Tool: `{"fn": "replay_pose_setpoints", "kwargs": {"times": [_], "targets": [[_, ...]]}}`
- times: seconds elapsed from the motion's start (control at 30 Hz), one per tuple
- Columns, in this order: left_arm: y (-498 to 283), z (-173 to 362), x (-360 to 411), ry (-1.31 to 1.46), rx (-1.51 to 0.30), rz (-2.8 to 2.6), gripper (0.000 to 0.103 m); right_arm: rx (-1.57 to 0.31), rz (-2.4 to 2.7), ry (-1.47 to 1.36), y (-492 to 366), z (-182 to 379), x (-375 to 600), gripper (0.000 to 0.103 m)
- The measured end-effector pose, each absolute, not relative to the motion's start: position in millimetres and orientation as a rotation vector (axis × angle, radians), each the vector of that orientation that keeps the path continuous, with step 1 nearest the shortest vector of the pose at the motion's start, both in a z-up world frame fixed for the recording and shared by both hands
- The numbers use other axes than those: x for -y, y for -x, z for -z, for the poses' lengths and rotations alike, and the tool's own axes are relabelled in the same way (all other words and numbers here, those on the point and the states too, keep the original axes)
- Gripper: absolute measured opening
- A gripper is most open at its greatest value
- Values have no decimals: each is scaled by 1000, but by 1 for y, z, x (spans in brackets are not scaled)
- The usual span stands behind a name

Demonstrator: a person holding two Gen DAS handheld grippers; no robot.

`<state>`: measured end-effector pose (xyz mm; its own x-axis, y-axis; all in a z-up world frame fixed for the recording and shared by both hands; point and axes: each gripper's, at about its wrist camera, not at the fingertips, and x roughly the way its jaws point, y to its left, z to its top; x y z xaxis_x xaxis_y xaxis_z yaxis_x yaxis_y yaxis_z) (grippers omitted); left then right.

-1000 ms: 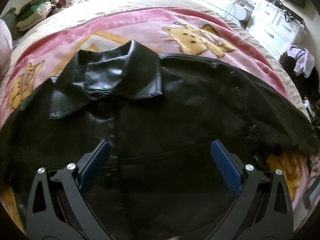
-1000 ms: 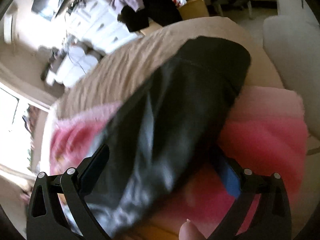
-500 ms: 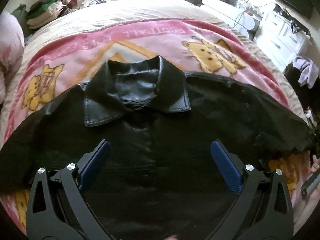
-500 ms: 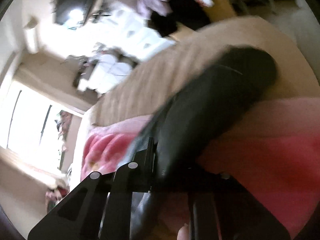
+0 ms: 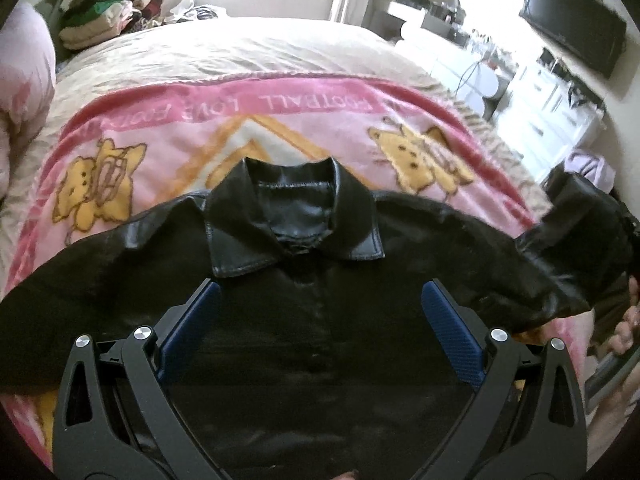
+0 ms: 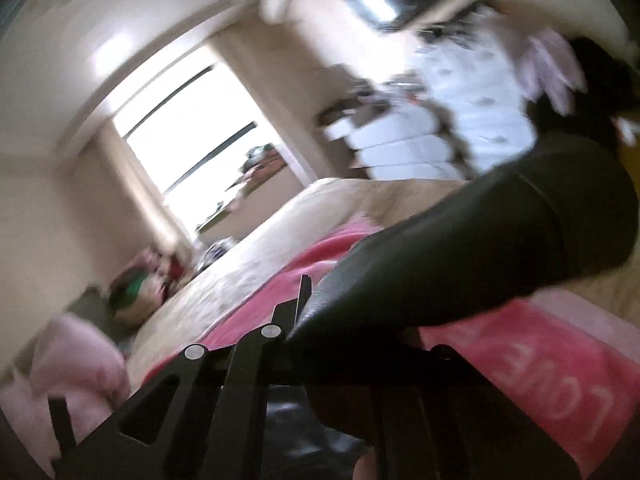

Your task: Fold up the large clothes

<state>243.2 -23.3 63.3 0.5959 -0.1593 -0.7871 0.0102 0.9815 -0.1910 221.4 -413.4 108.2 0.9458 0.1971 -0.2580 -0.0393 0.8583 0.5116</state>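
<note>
Right gripper (image 6: 312, 312): clamped shut on the jacket's sleeve (image 6: 500, 248), the black leather pinched between the closed fingers and arching up and away to the right above the blanket (image 6: 540, 352). Blurred view, tilted, with the window (image 6: 192, 136) and white drawers (image 6: 452, 128) beyond.

Left gripper (image 5: 320, 300): jaws spread wide, blue pads (image 5: 196, 320) on either side, nothing between them, held above the jacket's chest and apart from it.

Jacket (image 5: 304, 312): black, shiny, spread front-up on the pink blanket (image 5: 280, 120), collar (image 5: 292, 220) turned towards the far side of the bed (image 5: 224, 52). Front closed down the middle. One sleeve stretched flat to the left of the picture; the other sleeve (image 5: 576, 236) raised off the blanket at the right edge, cuff end uppermost and the leather creased where it bends. A hand (image 5: 628, 328) just below that raised sleeve at the frame's right edge, only partly seen.

Blanket: yellow cartoon animals and lettering along a darker pink band, laid over a beige cover. Folded clothes (image 5: 96, 16) stacked at the far left corner; a dark screen (image 5: 572, 36) on the wall at the upper right.
</note>
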Motion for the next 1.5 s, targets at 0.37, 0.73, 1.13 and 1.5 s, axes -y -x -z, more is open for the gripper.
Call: {"fn": "replay_pose_setpoints", "kwargs": {"times": [0.37, 0.73, 1.13, 1.5], "targets": [[-222, -89, -48, 383, -872, 176, 94, -308, -465, -218, -221, -144, 265, 7], [-196, -82, -108, 547, -844, 245, 94, -523, -605, 113, -213, -78, 127, 7], [-172, -34, -121, 590, -906, 249, 94, -840, -575, 16, -191, 7, 120, 86], [-161, 13, -101, 686, -997, 386, 94, -799, -379, -577, -212, -4, 218, 42]]}}
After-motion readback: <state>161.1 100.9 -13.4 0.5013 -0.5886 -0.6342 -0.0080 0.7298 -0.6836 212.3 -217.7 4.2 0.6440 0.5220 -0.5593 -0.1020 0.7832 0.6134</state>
